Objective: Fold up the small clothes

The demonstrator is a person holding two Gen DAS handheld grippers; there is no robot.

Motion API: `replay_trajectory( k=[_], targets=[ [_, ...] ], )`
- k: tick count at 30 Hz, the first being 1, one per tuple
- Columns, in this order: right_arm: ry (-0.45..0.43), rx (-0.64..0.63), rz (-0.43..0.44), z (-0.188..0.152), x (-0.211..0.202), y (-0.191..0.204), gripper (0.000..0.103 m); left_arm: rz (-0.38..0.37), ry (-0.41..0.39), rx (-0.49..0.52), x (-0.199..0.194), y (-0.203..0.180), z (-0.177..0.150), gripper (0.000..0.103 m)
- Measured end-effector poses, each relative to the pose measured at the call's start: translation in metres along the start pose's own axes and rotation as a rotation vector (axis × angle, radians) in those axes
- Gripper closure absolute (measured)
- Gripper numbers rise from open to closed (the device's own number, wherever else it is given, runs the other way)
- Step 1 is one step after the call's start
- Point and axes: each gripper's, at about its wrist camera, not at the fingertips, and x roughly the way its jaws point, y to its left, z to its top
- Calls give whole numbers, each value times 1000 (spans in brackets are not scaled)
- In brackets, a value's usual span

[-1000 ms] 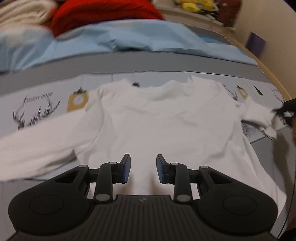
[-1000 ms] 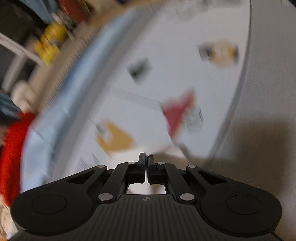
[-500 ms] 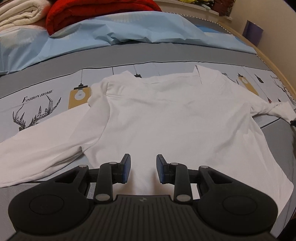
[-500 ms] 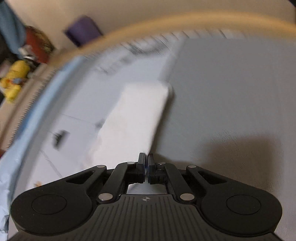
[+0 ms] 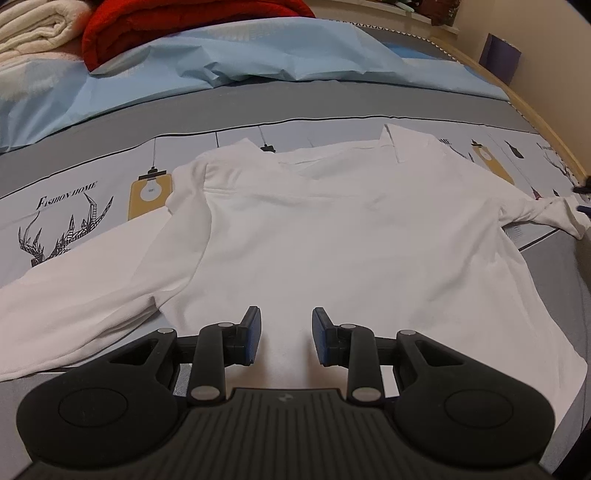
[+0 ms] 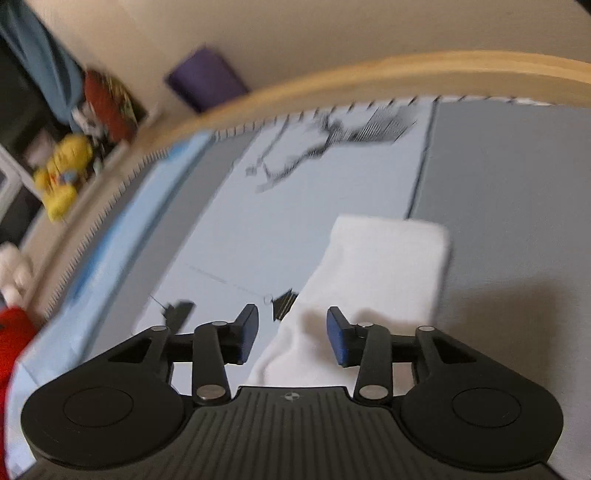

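Observation:
A white long-sleeved shirt [image 5: 332,236] lies flat on the bed, collar at the far side, its left sleeve [image 5: 74,295] stretched out to the left. My left gripper [image 5: 286,334] is open and empty, just above the shirt's near hem. My right gripper [image 6: 291,332] is open, with the shirt's right sleeve [image 6: 376,269] lying flat on the bed under and ahead of its jaws. The right gripper shows as a dark shape at the far right edge of the left wrist view [image 5: 583,186], by the sleeve cuff [image 5: 561,212].
The bed cover [image 5: 74,192] is grey and pale blue with printed deer and lamps. A light blue sheet [image 5: 221,62], a red blanket [image 5: 166,22] and a cream towel [image 5: 33,26] lie at the far side. A wooden bed edge [image 6: 332,85] curves along the right.
My right gripper has opened and let go of the right sleeve, which now lies stretched out flat. The shirt has settled flatter. My left gripper has stayed open over the hem.

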Motion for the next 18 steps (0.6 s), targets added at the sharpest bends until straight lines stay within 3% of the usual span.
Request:
replay_trajectory(
  k=[1, 6, 8, 9, 11, 12, 16, 18],
  targets=[
    [29, -34, -27, 2, 13, 7, 49, 1, 0, 6, 0, 0, 0, 69],
    [66, -266, -234, -1, 50, 37, 50, 11, 4, 16, 3, 0, 2, 69],
    [63, -402, -332, -3, 60, 54, 75, 11, 1, 11, 3, -1, 4, 69],
    [61, -429, -355, -3, 58, 56, 101, 10, 1, 12, 4, -1, 5, 69],
    [52, -374, -319, 9, 49, 57, 100, 7, 2, 19, 5, -4, 5, 69],
    [0, -314, -261, 19, 34, 57, 100, 5, 2, 23, 5, -4, 5, 70],
    [-317, -227, -38, 42, -35, 46, 100, 4, -3, 29, 2, -3, 3, 70],
    [-430, -177, 0, 44, -59, 26, 100, 1, -7, 29, 0, -2, 2, 70]
  ],
)
